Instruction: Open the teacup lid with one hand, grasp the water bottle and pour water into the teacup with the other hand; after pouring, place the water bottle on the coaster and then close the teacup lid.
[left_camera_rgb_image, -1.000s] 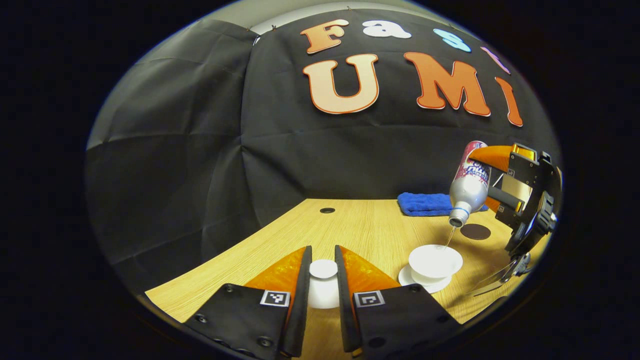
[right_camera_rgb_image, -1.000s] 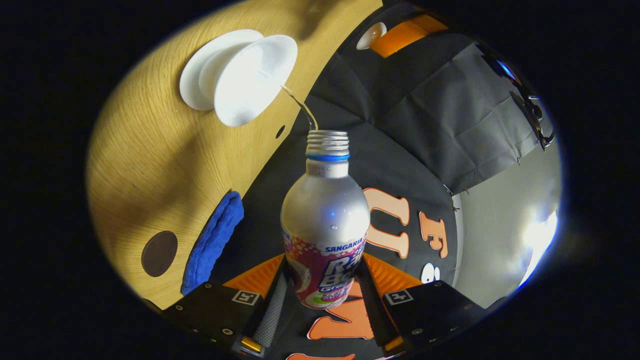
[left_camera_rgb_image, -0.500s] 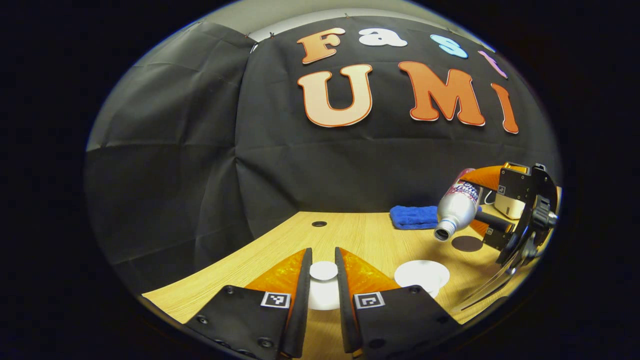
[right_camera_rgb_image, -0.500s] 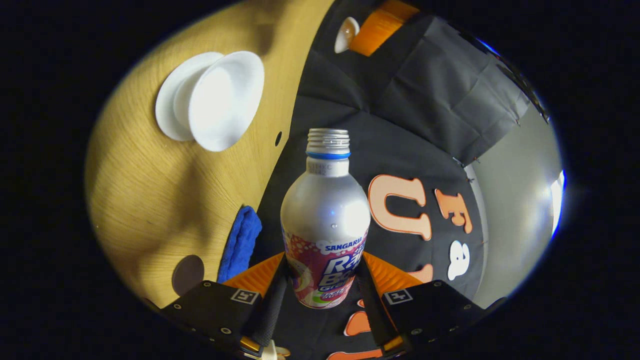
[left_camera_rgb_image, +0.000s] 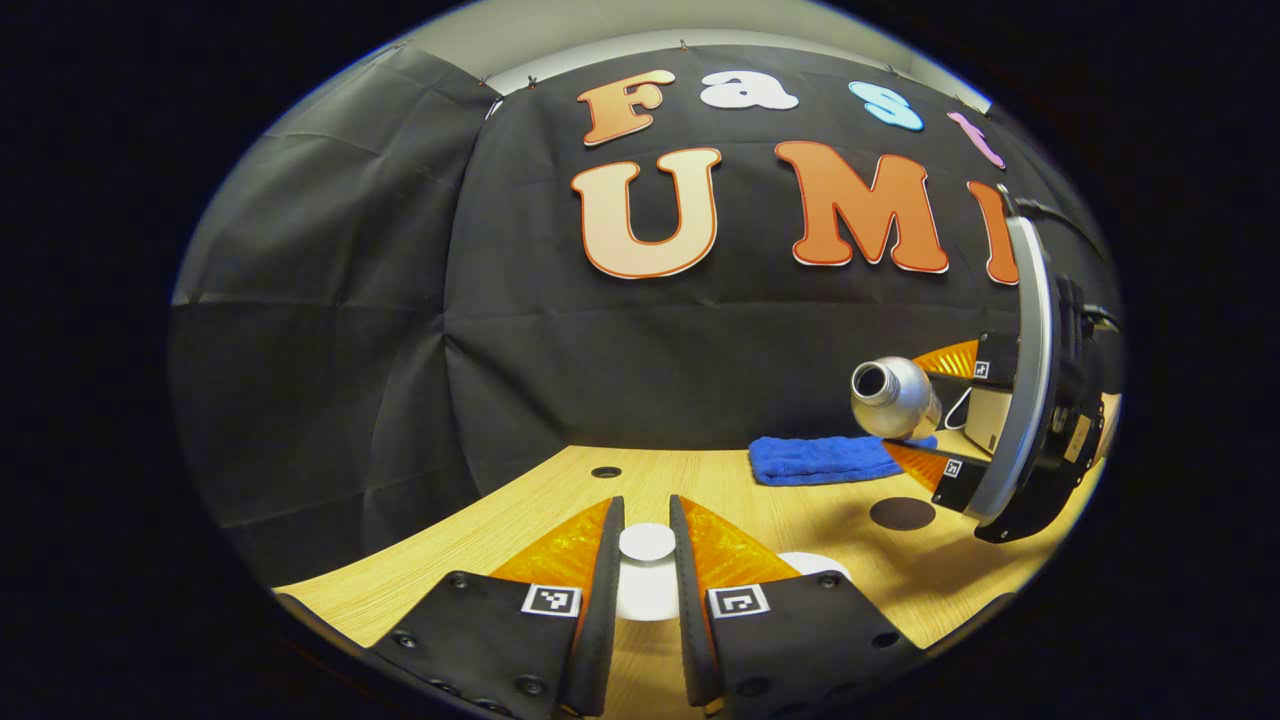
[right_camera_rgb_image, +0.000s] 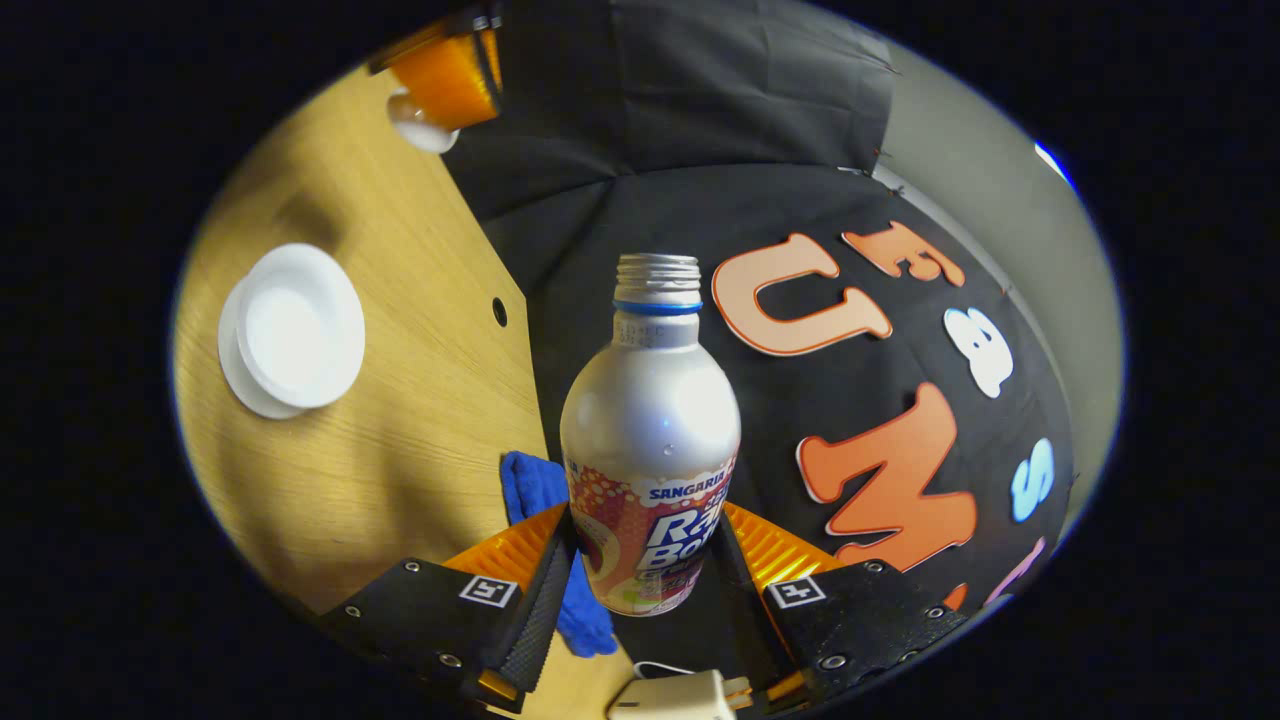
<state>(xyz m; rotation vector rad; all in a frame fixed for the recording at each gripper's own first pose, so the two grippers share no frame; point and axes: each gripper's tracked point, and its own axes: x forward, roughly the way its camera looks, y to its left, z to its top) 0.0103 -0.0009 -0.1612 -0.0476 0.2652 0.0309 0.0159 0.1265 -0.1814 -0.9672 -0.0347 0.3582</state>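
Note:
In the right gripper view my right gripper (right_camera_rgb_image: 648, 520) is shut on the silver water bottle (right_camera_rgb_image: 650, 420), which has no cap. The white teacup (right_camera_rgb_image: 298, 322) stands open on its saucer on the wooden table (right_camera_rgb_image: 420, 430), to the bottle's left. In the left gripper view my left gripper (left_camera_rgb_image: 646, 515) is shut on the knob of the white teacup lid (left_camera_rgb_image: 646, 543), held a little above the table. The bottle (left_camera_rgb_image: 893, 398) lies nearly level in the air at the right, mouth toward me. Below it is the round dark coaster (left_camera_rgb_image: 902, 513). A sliver of the teacup (left_camera_rgb_image: 808, 564) peeks out behind my finger.
A folded blue cloth (left_camera_rgb_image: 820, 460) lies at the back of the table beside the coaster. A small hole (left_camera_rgb_image: 605, 471) is set in the table near the wall. A white plug block (right_camera_rgb_image: 670, 696) sits under the right gripper.
The stream of water has stopped. The right gripper has swung the bottle up from its downward tilt and drawn it right, away from the teacup. The left gripper still holds the lid.

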